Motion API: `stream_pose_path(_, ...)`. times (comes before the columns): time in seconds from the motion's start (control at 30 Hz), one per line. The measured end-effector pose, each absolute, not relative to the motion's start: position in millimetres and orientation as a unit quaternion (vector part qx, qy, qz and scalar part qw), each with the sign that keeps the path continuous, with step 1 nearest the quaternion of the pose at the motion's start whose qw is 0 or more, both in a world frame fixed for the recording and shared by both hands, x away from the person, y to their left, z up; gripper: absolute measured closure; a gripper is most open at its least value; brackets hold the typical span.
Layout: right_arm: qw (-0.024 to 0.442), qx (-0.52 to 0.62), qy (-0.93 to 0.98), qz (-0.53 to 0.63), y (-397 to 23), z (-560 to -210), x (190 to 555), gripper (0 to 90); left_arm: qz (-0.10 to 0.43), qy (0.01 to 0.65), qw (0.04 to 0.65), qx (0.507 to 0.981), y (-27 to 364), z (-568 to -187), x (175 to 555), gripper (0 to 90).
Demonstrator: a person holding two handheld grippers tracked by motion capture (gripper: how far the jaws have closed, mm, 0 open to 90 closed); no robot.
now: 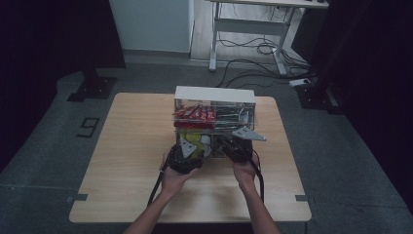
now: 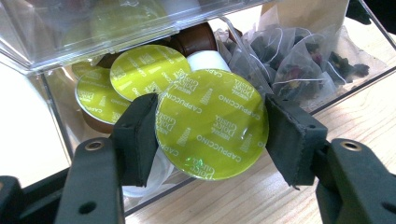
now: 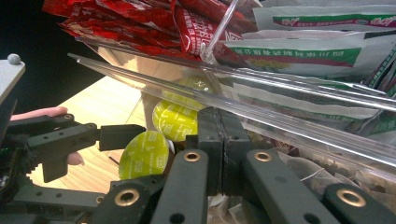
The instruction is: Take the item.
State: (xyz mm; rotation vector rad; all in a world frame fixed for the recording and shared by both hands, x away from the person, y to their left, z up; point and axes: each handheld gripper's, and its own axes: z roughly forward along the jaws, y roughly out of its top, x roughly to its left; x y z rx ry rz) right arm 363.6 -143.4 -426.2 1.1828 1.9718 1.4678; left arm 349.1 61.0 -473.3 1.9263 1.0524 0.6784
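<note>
Left tongs (image 2: 210, 135) clamping green-lidded capsule (image 2: 212, 123) (Cappuccino), just outside clear drawer (image 2: 60, 116)

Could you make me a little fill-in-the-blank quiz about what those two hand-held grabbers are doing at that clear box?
1. The left gripper holds a round coffee capsule with a lid coloured ____ between its jaws.
2. The word printed on that yellow-green capsule lid is ____.
3. The jaws of the right gripper are ____.
4. In the clear plastic organiser box, the upper compartment holds sachets coloured ____.

Missing words: yellow-green; Cappuccino; shut; red
</note>
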Motion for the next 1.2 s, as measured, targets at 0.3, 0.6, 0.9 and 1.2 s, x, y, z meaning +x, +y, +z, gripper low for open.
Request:
stream_pose_path(0.3,0.205,0.426,0.707,0.526,-143.2,-426.1,363.4,88.3,0.268,0.415,0.417,0.763,64.5,-468.7,343.2,38.2)
stream_pose_path(0.6,0.206,0.426,0.706,0.527,-143.1,-426.2,363.4,88.3,0.267,0.413,0.424,0.761,68.7,-464.3,339.0,38.2)
stream_pose_path(0.9,0.206,0.426,0.706,0.527,-143.0,-426.4,363.1,88.2,0.269,0.411,0.428,0.759,76.3,-461.2,332.7,38.2)
stream_pose_path(1.2,0.205,0.426,0.706,0.528,-143.2,-426.8,362.9,88.3,0.269,0.414,0.431,0.755,89.5,-459.2,326.5,38.2)
